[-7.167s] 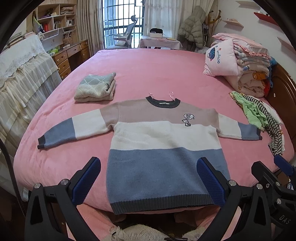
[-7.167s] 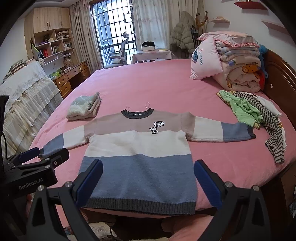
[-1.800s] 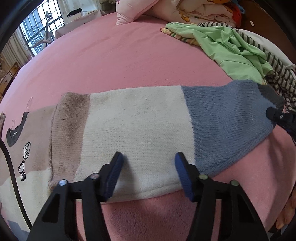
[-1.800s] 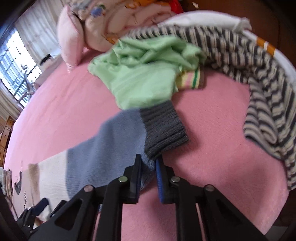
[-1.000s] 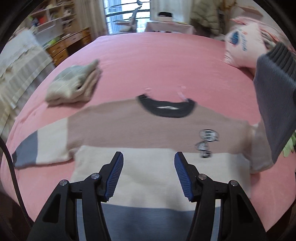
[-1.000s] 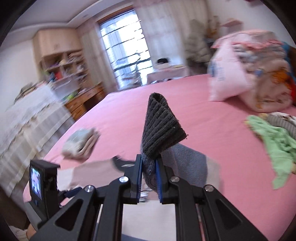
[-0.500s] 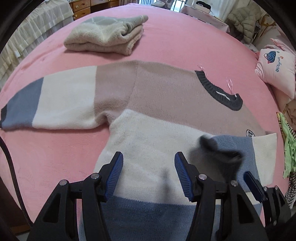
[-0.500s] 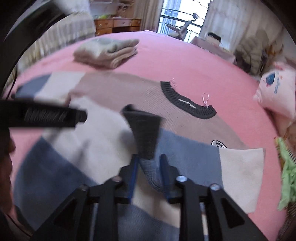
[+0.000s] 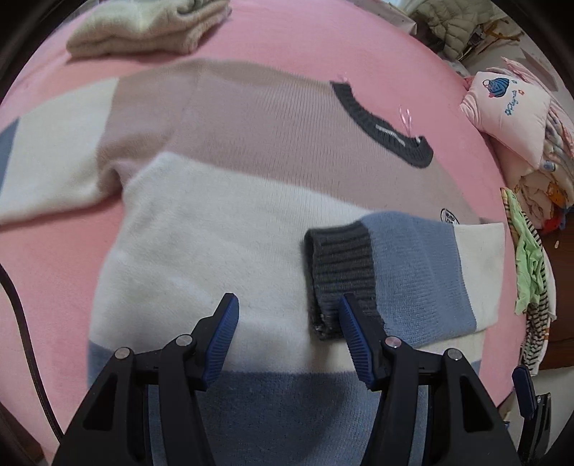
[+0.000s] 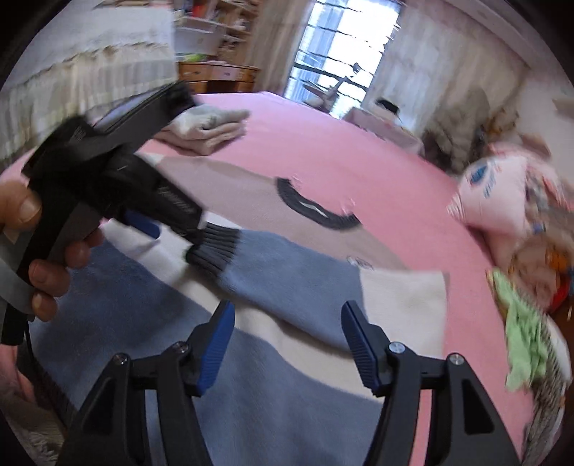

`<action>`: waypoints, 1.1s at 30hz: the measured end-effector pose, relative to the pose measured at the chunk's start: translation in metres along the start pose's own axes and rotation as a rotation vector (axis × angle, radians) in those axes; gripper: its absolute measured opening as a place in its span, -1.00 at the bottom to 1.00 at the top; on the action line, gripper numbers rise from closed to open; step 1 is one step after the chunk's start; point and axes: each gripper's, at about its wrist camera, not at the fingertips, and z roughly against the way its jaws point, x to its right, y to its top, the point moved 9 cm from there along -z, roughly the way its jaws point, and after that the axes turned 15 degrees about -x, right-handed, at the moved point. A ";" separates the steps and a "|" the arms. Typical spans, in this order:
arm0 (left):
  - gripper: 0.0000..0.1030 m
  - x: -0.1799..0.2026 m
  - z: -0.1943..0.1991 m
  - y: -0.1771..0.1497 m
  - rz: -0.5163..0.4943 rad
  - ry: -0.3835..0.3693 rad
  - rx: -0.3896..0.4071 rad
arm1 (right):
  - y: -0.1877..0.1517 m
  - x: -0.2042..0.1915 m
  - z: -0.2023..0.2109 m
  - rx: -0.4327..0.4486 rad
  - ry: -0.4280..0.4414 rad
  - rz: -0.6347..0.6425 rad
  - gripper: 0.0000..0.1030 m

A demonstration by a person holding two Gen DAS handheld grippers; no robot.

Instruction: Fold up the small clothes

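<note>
Sweater [image 9: 222, 229] under down-tilted left gripper [image 9: 287, 333]

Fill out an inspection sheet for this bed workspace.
Surface: pink bedspread, smooth.
Job's things: striped sweater lying flat; one sleeve folded across its chest, grey cuff lying free.
Clutter: folded beige garment; green and striped clothes at the bed edge; pink pillow on stacked bedding.
Grippers: left gripper open over the sweater, beside the cuff; right gripper opening, nothing between its jaws.
Cables: dark cable at the left edge.
Surroundings: window, wooden drawers.
</note>
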 end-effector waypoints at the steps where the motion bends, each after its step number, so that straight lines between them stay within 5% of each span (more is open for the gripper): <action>1: 0.10 0.000 -0.004 -0.001 0.008 -0.017 -0.009 | -0.005 0.009 0.000 -0.008 -0.002 -0.028 0.21; 8: 0.10 0.023 -0.010 0.000 0.016 -0.219 -0.030 | -0.031 0.056 -0.013 -0.071 -0.034 -0.164 0.20; 16: 0.09 0.036 -0.027 -0.001 0.056 -0.277 -0.088 | -0.037 0.080 -0.022 -0.078 -0.018 -0.260 0.20; 21: -0.43 0.041 -0.029 0.003 0.097 -0.361 -0.097 | -0.041 0.086 -0.026 -0.081 -0.022 -0.270 0.20; 27: -0.80 0.040 -0.033 0.008 0.130 -0.327 -0.069 | -0.048 0.103 -0.033 -0.097 -0.036 -0.312 0.20; 33: -0.89 0.063 0.042 0.027 0.004 -0.208 0.174 | -0.056 0.131 -0.047 -0.123 -0.048 -0.364 0.20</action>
